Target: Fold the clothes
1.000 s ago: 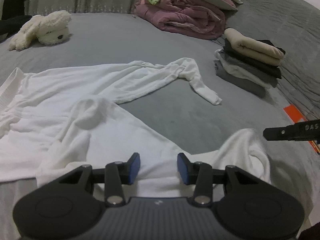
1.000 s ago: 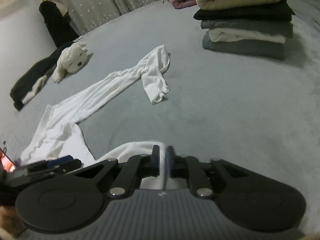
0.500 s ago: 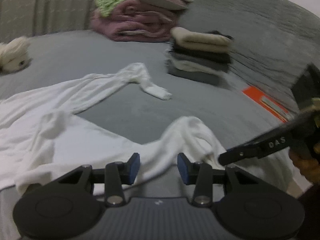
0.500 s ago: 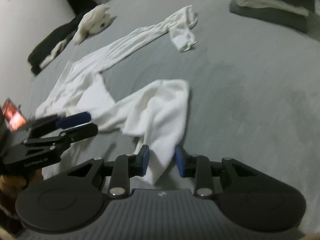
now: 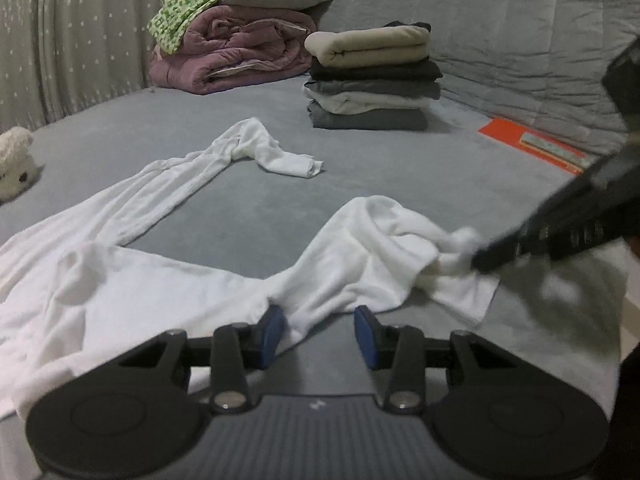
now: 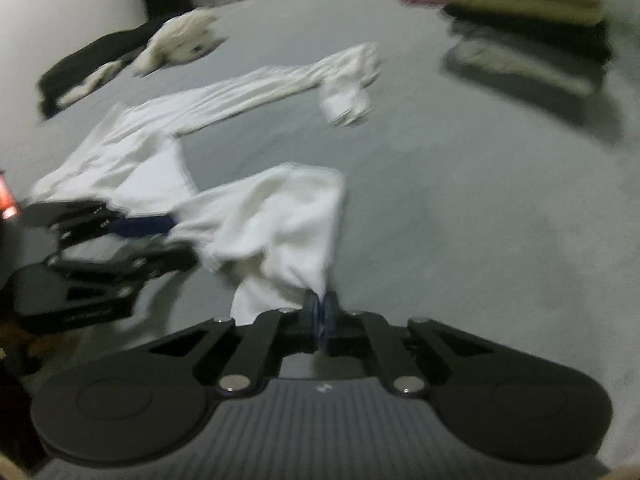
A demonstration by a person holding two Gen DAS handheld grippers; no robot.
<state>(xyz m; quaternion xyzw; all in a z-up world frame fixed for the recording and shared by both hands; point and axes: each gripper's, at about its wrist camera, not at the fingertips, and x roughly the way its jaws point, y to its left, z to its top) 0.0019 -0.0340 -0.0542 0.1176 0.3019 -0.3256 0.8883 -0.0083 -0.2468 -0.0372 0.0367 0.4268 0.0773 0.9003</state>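
A white long-sleeved garment (image 5: 160, 292) lies crumpled on the grey bed (image 5: 260, 216), one sleeve (image 5: 248, 148) stretched toward the back. My left gripper (image 5: 320, 332) is low over the garment's near edge. Its jaws are closing, with a fold of cloth between them against the left pad only. The right gripper (image 6: 320, 314) is shut on the end of the near white sleeve (image 6: 272, 216). In the left wrist view, the right gripper (image 5: 476, 260) comes in blurred from the right, its tip in the bunched cloth. In the right wrist view, the left gripper (image 6: 176, 240) is at the left.
A stack of folded clothes (image 5: 372, 80) and a pile of pink bedding (image 5: 236, 52) stand at the back of the bed. A white plush toy (image 5: 14, 160) lies far left, beside a dark garment (image 6: 92, 64). An orange flat item (image 5: 532, 144) lies at the right edge.
The right gripper opened over the near sleeve end, then shut on it. The left gripper slid right along the garment's edge and rolled, its jaws narrowing a little.
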